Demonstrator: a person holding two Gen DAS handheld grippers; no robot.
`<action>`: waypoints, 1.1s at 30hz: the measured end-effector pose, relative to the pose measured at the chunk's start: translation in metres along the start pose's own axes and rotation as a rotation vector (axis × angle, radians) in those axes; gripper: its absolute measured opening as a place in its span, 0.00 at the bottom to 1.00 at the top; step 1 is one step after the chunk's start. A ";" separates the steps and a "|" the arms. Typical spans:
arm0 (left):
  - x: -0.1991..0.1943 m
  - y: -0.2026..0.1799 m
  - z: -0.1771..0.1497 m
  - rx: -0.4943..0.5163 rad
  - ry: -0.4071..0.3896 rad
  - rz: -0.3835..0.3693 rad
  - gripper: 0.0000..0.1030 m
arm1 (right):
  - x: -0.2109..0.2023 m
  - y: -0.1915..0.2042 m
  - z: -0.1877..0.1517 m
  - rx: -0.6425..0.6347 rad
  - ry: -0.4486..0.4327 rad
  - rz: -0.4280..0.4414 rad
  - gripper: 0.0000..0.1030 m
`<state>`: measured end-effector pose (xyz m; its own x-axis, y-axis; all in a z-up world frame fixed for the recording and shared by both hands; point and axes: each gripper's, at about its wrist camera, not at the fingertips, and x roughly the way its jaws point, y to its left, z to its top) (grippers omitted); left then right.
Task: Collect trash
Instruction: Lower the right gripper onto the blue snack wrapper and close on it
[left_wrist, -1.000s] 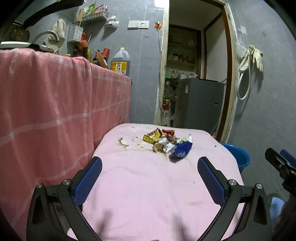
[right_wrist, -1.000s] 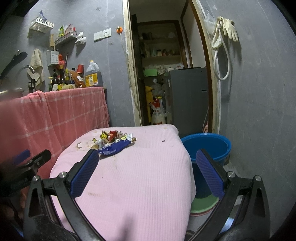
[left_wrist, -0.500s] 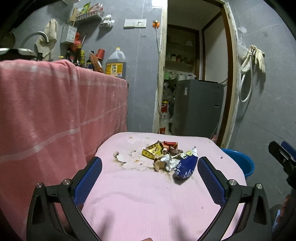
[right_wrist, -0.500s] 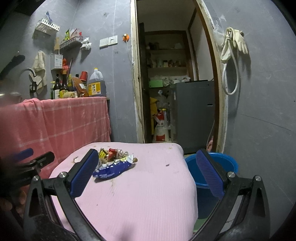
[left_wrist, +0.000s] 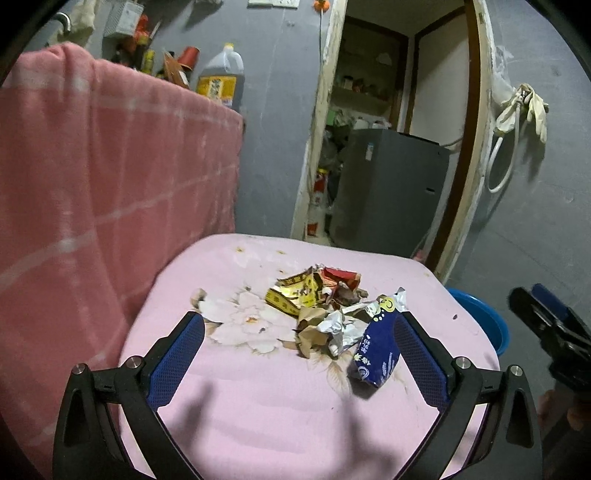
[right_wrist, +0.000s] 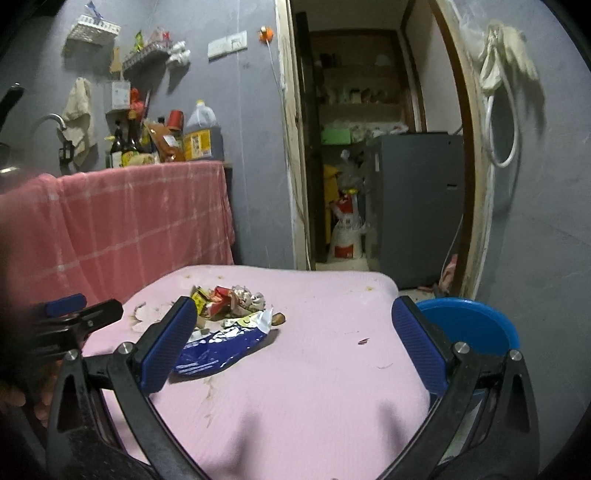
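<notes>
Left wrist view shows a pink surface (left_wrist: 258, 406) beside a red-checked cloth (left_wrist: 92, 177). Near the surface's far middle lies a trash pile (left_wrist: 325, 306), its nearest piece a blue wrapper (left_wrist: 376, 350) just beside the left claw's (left_wrist: 295, 354) right finger. Both claws are released, holding nothing. Right wrist view has the right claw (right_wrist: 295, 347) above the surface, a blue basin (right_wrist: 476, 325) past the right edge.

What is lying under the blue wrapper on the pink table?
Under the blue wrapper only the pink cloth shows, with brown stains beside it. Anything beneath its middle is covered.
</notes>
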<state>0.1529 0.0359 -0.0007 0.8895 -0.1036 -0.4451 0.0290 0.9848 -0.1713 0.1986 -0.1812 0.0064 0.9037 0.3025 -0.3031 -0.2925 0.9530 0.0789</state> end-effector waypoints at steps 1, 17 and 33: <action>0.004 0.000 0.000 0.005 0.009 -0.002 0.95 | 0.006 -0.001 0.000 0.001 0.014 0.005 1.00; 0.040 -0.003 0.006 0.043 0.145 -0.135 0.30 | 0.088 0.002 -0.008 -0.046 0.259 0.122 0.76; 0.061 -0.008 0.005 0.041 0.234 -0.192 0.06 | 0.147 0.004 -0.017 0.034 0.460 0.246 0.58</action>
<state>0.2095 0.0228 -0.0223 0.7367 -0.3127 -0.5996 0.2085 0.9485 -0.2384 0.3250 -0.1336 -0.0541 0.5766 0.4859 -0.6568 -0.4618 0.8570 0.2287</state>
